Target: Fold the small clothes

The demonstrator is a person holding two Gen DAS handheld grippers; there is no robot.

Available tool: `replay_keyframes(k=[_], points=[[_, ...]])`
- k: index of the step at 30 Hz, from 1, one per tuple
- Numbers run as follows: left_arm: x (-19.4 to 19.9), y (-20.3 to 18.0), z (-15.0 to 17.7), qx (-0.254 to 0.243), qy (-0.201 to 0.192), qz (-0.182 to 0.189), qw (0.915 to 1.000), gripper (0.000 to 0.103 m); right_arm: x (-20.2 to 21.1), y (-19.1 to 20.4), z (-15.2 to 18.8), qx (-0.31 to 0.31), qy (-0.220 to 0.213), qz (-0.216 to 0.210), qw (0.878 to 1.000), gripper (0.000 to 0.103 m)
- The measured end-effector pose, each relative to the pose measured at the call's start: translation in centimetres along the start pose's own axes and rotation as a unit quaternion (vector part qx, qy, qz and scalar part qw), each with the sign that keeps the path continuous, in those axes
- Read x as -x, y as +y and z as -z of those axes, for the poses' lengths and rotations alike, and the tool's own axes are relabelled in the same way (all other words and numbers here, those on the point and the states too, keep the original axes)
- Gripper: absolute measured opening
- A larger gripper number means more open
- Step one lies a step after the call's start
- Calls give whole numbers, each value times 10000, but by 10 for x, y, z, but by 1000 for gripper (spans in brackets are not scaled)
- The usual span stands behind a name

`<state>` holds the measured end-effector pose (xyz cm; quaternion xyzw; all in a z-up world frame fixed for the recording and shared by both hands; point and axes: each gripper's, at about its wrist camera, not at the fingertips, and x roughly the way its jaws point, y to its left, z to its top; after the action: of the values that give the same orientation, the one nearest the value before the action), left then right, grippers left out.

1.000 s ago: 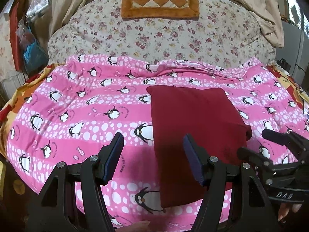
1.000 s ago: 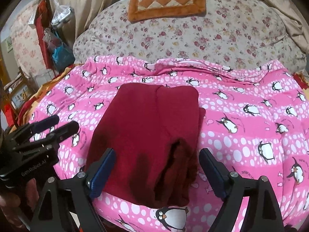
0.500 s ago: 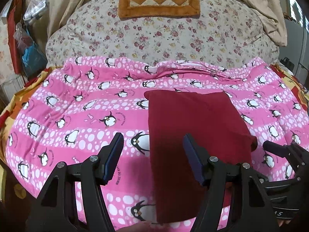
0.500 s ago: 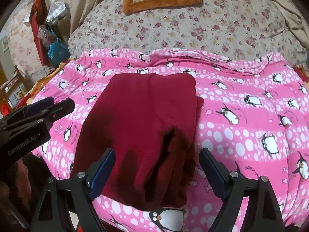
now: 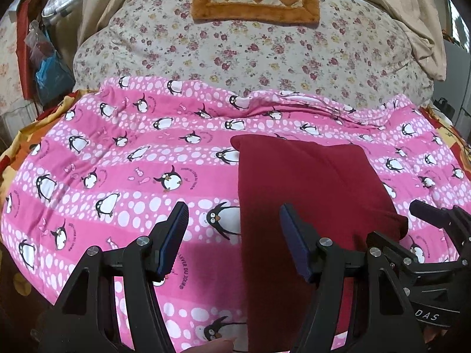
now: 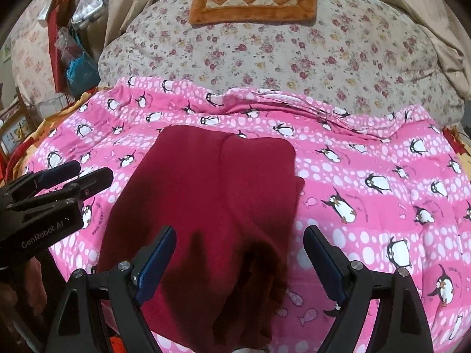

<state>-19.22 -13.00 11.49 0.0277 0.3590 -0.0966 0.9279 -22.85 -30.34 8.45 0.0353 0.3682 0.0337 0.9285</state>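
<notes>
Both your left hand-held gripper and right hand-held gripper are spread, empty; pinch only the top layer of the dark red folded fleece garment and the fold slides apart.

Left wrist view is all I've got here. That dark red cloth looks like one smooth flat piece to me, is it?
Observer: Not quite. In the right wrist view the dark red garment has a darker bunched fold near its right front edge.
Operator: Is the right gripper holding that fold?
Observer: No. The right gripper is open, its fingers apart above the cloth, with nothing pressed between them.
Operator: What lies to the right of the garment?
Observer: Bare pink penguin blanket, reaching to the right edge of that view.
Operator: And my gripper?
Observer: The left gripper sits over the blanket left of the garment, holding nothing.
</notes>
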Motion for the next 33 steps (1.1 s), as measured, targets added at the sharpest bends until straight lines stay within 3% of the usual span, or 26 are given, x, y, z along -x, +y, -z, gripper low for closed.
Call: replay_keyframes(k=[12, 33], points=[[-3, -7, 1, -61, 45, 97, 9999, 64, -9, -8, -3, -189, 28, 202, 9996, 86], [-6, -13, 4, -103, 111, 137, 9998, 64, -11, -9, -4, -290, 50, 154, 9994, 86]])
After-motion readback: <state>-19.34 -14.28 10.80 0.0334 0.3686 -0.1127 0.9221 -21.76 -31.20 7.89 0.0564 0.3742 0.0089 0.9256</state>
